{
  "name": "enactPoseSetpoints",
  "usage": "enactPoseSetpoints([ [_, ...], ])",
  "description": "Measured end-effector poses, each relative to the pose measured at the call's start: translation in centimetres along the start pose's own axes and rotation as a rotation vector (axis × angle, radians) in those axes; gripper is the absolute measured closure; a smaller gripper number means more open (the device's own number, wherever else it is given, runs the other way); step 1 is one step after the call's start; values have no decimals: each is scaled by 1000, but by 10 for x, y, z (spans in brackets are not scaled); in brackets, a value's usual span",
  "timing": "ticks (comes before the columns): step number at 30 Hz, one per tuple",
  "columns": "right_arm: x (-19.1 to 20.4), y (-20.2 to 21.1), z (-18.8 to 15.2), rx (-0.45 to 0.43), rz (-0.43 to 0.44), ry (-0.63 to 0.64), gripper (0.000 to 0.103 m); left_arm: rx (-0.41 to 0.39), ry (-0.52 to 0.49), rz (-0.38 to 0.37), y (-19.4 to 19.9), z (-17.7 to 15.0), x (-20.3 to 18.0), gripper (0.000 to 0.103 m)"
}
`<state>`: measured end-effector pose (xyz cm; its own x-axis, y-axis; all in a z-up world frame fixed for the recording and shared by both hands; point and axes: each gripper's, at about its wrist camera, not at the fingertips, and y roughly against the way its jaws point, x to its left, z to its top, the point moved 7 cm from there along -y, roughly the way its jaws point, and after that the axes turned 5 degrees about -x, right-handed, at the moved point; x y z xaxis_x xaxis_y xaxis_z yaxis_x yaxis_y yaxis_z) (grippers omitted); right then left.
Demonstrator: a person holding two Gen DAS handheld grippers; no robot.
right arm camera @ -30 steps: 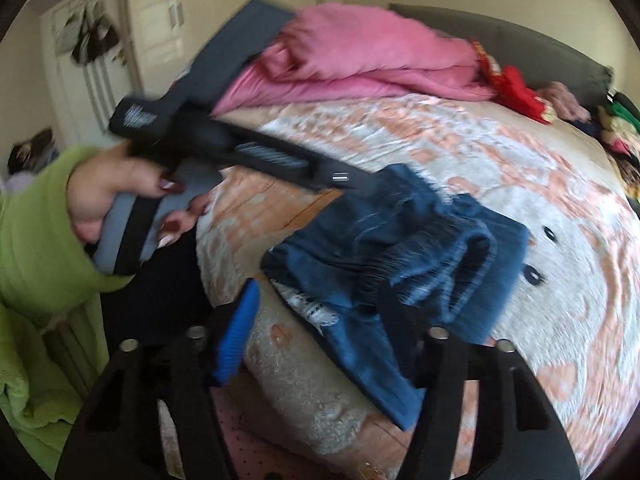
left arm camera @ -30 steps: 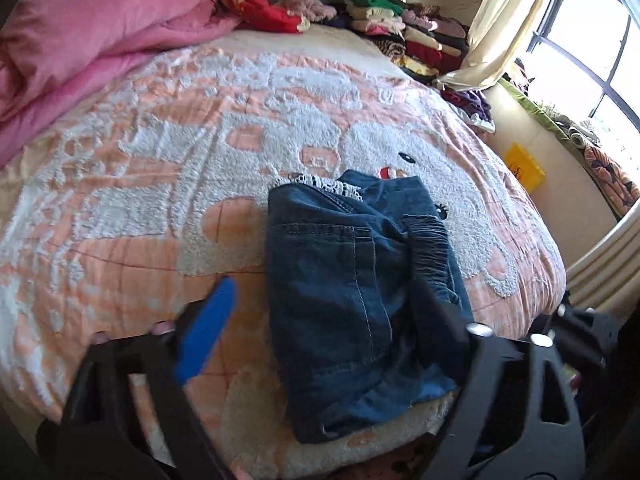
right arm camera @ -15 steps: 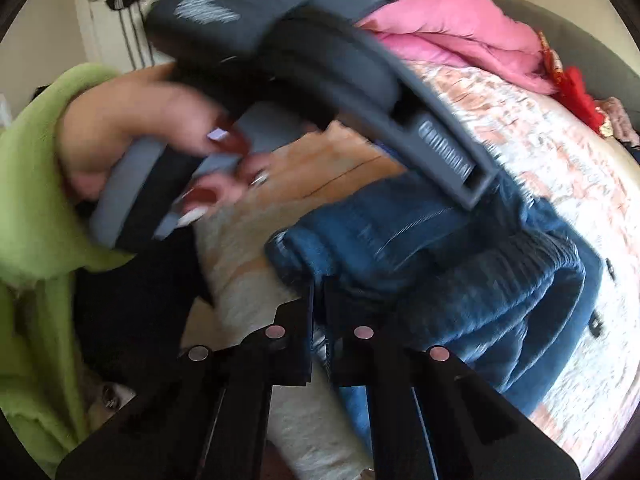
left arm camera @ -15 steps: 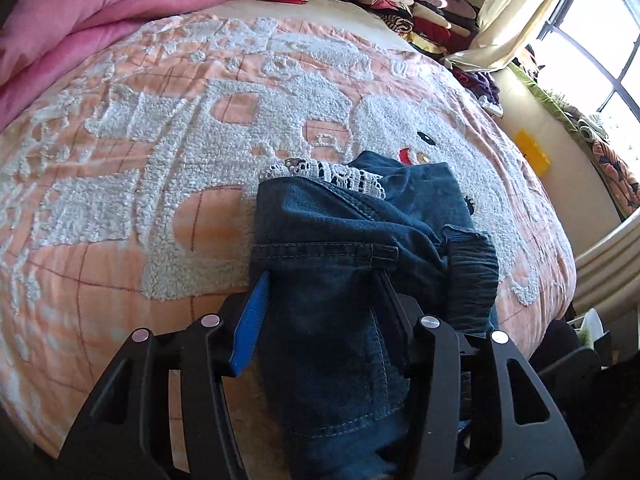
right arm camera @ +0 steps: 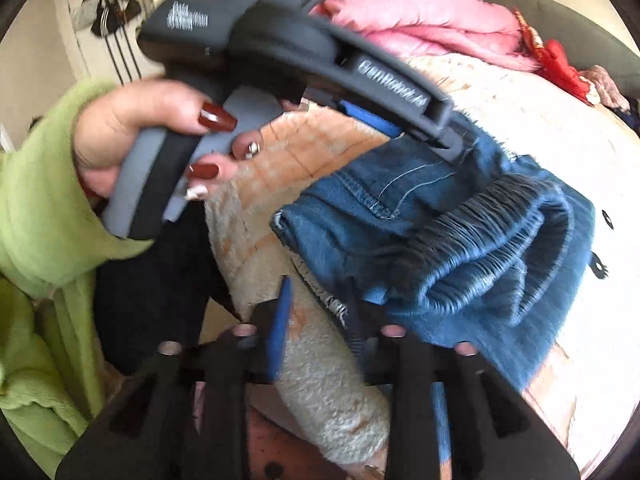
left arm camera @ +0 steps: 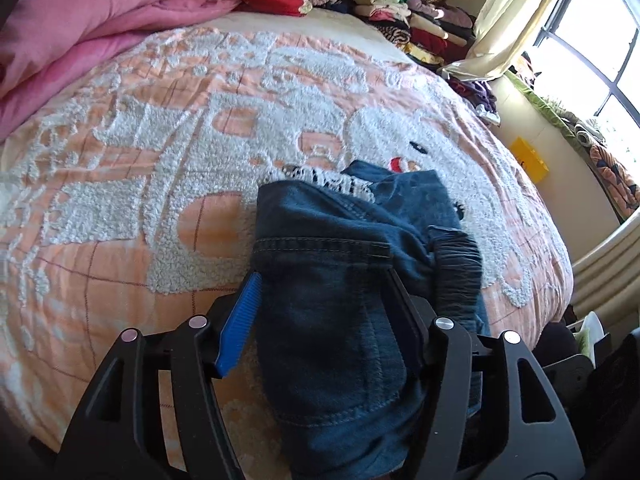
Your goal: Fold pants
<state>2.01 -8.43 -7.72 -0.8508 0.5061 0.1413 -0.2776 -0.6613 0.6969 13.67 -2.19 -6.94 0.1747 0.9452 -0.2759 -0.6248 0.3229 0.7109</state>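
The blue denim pants (left arm camera: 344,280) lie folded into a small bundle near the front edge of the bed, with a white lace hem (left arm camera: 320,178) showing at the far side. My left gripper (left arm camera: 322,280) is open, its jaws straddling the near half of the bundle. In the right wrist view the pants (right arm camera: 460,232) show their elastic waistband (right arm camera: 488,220). My right gripper (right arm camera: 320,288) is open at the bundle's near edge. The left gripper (right arm camera: 404,120) also shows there, pressed on top of the pants, held by a hand in a green sleeve.
The bed has a peach and white fluffy bedspread (left arm camera: 200,152). A pink duvet (left arm camera: 92,12) is piled at the far left. Stacks of folded clothes (left arm camera: 404,16) sit at the far right by a curtain (left arm camera: 508,16). The bed's edge drops off close to the grippers.
My left gripper came down over the bundle and now straddles it. My right gripper shut half a second ago and has opened again at the bundle's edge.
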Motion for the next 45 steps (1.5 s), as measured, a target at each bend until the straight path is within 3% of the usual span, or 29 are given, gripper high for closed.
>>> enactPoseSetpoints([
  [5, -3, 34, 6, -86, -50, -36, 49, -30, -13, 5, 13, 4, -5, 39],
  [8, -10, 53, 14, -142, -99, -61, 32, -49, -21, 9, 21, 6, -8, 34],
  [14, -37, 86, 23, -224, -192, -119, 29, -82, -34, 20, 35, 8, -12, 25],
  [15, -43, 91, 24, -235, -212, -141, 17, -88, -36, 21, 37, 9, -13, 25],
  [17, -55, 99, 23, -254, -248, -171, 9, -95, -40, 26, 40, 9, -14, 25],
  [26, -98, 114, 17, -291, -360, -311, 8, -106, -51, 41, 44, 7, -13, 22],
  [28, -106, 112, 15, -283, -380, -337, 8, -105, -49, 45, 43, 6, -11, 11],
  [35, -135, 97, 3, -221, -443, -423, 8, -83, -31, 46, 31, -1, -3, 11],
  [37, -142, 87, -1, -198, -425, -450, 8, -73, -23, 48, 25, -3, 0, 11],
  [45, -159, 52, -12, -125, -348, -537, 34, -39, -2, 38, 6, -12, 5, 11],
])
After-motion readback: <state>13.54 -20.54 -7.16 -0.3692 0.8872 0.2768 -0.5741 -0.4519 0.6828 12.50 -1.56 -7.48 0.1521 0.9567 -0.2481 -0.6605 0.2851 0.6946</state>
